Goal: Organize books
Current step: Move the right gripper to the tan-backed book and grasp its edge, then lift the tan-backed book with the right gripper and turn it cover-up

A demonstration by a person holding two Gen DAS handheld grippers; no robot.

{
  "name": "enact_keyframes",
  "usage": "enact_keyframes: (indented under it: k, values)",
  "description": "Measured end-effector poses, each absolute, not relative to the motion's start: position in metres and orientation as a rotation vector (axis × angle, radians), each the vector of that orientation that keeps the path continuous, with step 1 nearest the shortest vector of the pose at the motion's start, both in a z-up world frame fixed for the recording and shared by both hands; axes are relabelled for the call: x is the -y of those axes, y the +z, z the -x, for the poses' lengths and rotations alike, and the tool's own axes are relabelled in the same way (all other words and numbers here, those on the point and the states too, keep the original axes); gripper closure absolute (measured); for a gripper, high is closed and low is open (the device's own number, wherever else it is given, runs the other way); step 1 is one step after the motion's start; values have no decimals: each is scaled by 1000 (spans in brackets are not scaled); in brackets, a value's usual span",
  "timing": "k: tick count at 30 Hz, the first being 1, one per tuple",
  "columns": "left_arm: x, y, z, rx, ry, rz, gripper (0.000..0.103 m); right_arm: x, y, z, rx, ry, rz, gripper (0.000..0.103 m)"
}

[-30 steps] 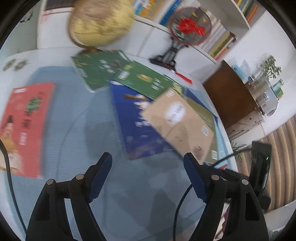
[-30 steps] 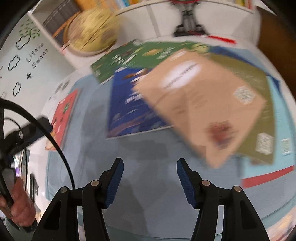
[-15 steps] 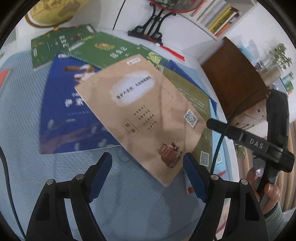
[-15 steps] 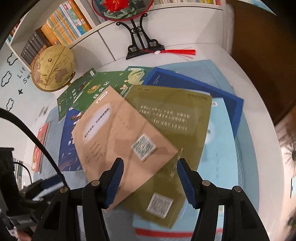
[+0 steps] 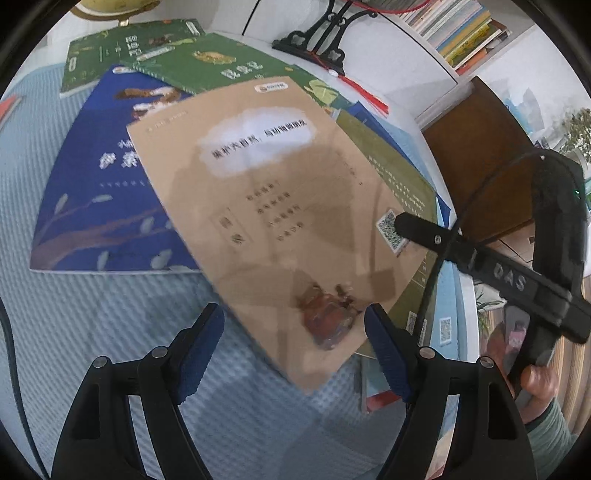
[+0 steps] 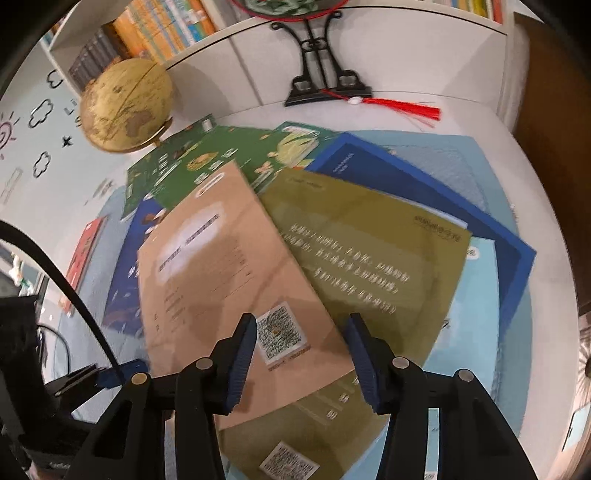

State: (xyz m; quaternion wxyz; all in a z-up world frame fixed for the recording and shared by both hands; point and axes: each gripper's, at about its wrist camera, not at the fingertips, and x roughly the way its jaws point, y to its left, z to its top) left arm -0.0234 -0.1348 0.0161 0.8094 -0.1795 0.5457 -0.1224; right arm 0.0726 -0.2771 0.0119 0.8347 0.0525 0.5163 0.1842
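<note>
With the tan book (image 6: 236, 280) lying topmost on the fanned pile at the counter's (image 6: 476, 122) centre, the right gripper (image 6: 301, 360), jaws narrowing yet released, straddled its 6 o'clock corner, risking dragging the olive book (image 6: 373, 266) beneath.

From my seat, unreadable or hidden: tan book (image 5: 273, 221), title print smeared by blur. Olive book (image 6: 373, 266), near corner behind my right gripper's fingers (image 6: 364, 363). Globe (image 5: 114, 5), cut off at twelve o'clock. Light-blue book (image 6: 476, 314), mostly buried under the olive one. Red book (image 5: 9, 107), sliced at nine o'clock.
</note>
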Motion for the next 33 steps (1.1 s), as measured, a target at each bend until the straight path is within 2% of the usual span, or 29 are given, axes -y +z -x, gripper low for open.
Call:
enact_keyframes:
  k: [10,16,19,26,33]
  values:
    - [135,10,62,-1214,-277,352,27,284,8,-14,-1157,444,-130,53]
    - [130,7,94,-1256,-335,310,27,287,-1,45,-1280,534,-130,52]
    - [125,7,102,-1265,-347,316,27,295,-12,54,-1335,570,-205,52]
    - [117,7,106,-1244,-340,351,27,308,-19,49,-1302,513,-301,53]
    - [121,5,104,-1233,-327,343,26,295,-17,63,-1296,604,-298,64]
